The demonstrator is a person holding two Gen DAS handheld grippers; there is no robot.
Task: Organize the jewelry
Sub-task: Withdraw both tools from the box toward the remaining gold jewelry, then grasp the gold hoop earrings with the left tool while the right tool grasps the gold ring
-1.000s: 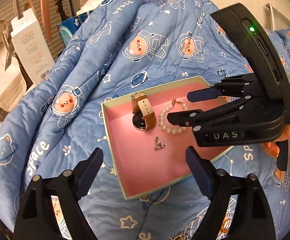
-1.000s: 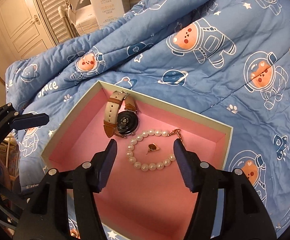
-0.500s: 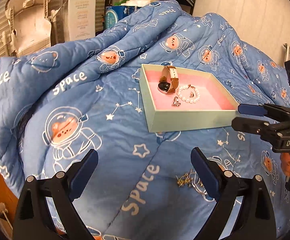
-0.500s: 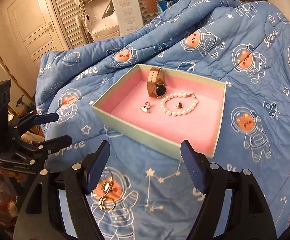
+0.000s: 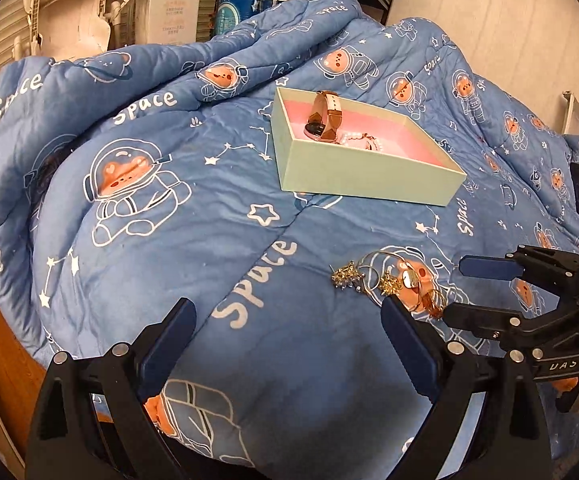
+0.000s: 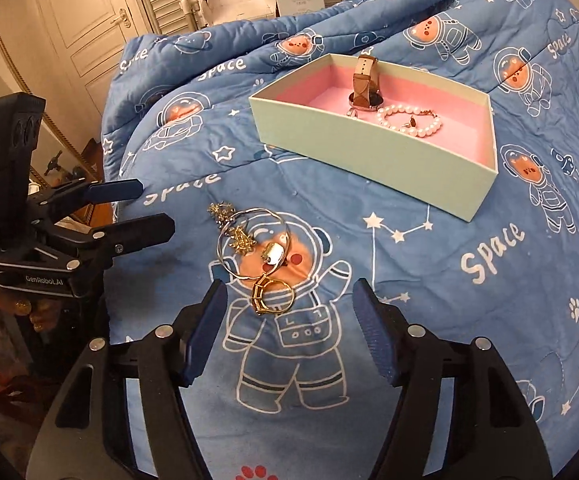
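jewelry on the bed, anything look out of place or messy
Yes. A tangled heap of gold jewelry lies loose on the blanket, outside the box, where the watch and pearl bracelet already sit. Both grippers are open and empty.

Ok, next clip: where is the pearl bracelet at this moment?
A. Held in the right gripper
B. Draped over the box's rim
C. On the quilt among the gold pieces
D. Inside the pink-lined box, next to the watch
D: the pearl bracelet lies on the pink floor of the box beside the watch, while both grippers are open and hold nothing.
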